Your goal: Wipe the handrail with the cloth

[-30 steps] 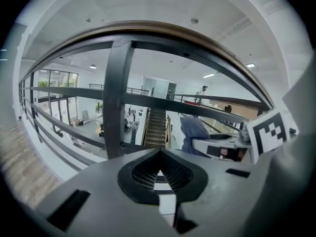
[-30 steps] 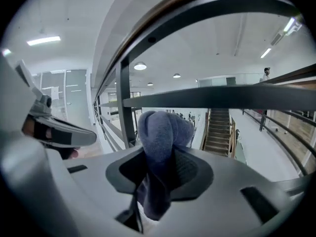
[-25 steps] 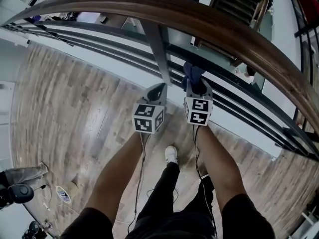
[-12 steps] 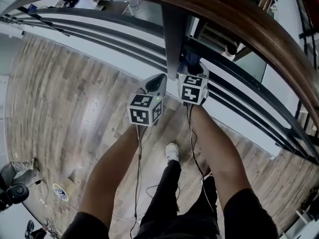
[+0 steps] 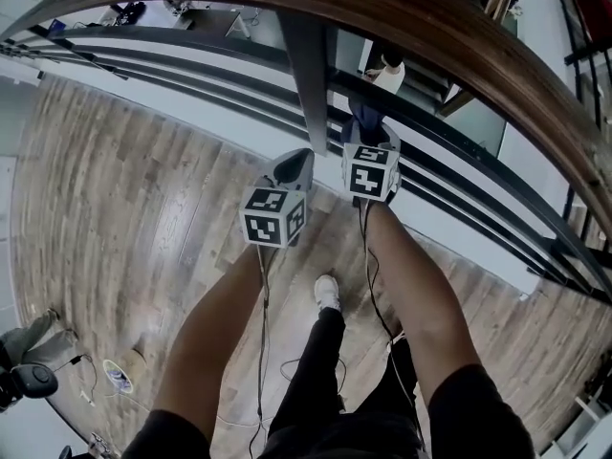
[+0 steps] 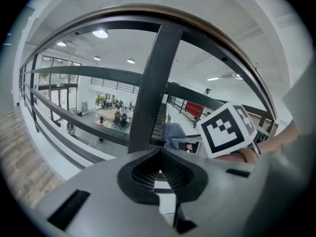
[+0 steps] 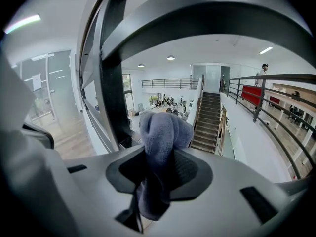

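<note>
The brown wooden handrail (image 5: pixel 449 27) arcs across the top of the head view, above a dark metal post (image 5: pixel 308 75) and horizontal bars (image 5: pixel 191 46). My right gripper (image 5: pixel 368 132) is shut on a blue-grey cloth (image 5: pixel 366 115) just right of the post, below the handrail and apart from it. In the right gripper view the cloth (image 7: pixel 164 130) bulges out of the right gripper (image 7: pixel 163 157). My left gripper (image 5: pixel 295 165) is beside it on the left, shut and holding nothing. In the left gripper view the left gripper (image 6: pixel 159 154) faces the post (image 6: pixel 153 88), with the handrail (image 6: pixel 197 22) overhead.
I stand on a wood-plank floor (image 5: pixel 124 189), with my shoe (image 5: pixel 328 295) and trailing cables (image 5: pixel 263 352) below the grippers. Small gear lies on the floor at lower left (image 5: pixel 120 376). Beyond the railing are a lower hall and a staircase (image 7: pixel 207 120).
The right gripper with the cloth has risen a little closer to the bars beside the post. The left gripper has stayed about level next to it.
</note>
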Demonstrator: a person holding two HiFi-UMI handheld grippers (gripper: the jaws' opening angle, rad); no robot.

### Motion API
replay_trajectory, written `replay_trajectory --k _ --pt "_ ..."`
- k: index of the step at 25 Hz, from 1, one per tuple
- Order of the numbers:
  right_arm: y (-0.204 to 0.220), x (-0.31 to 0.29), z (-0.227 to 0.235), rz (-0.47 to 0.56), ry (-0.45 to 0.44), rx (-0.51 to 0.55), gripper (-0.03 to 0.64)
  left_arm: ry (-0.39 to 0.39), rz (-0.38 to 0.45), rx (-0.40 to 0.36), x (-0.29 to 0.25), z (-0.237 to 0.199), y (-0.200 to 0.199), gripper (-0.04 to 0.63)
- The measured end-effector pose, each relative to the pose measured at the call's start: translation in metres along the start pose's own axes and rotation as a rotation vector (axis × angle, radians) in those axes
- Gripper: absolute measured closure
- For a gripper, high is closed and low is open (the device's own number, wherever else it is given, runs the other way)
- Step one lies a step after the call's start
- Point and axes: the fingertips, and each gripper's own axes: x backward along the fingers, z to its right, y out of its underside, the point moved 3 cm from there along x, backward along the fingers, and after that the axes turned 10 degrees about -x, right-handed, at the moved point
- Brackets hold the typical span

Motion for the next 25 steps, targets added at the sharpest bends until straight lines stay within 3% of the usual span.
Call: replay_trajectory --k 8,25 --pt "0.014 0.042 0.067 0.014 0.043 -0.017 0.497 0.044 0.006 -0.016 -0.015 0.064 -0.007 0.597" --pt "0.059 0.151 0.269 0.018 0.175 -0.119 0.495 0.184 -0.054 -0.069 -0.046 0.248 0.005 0.597"
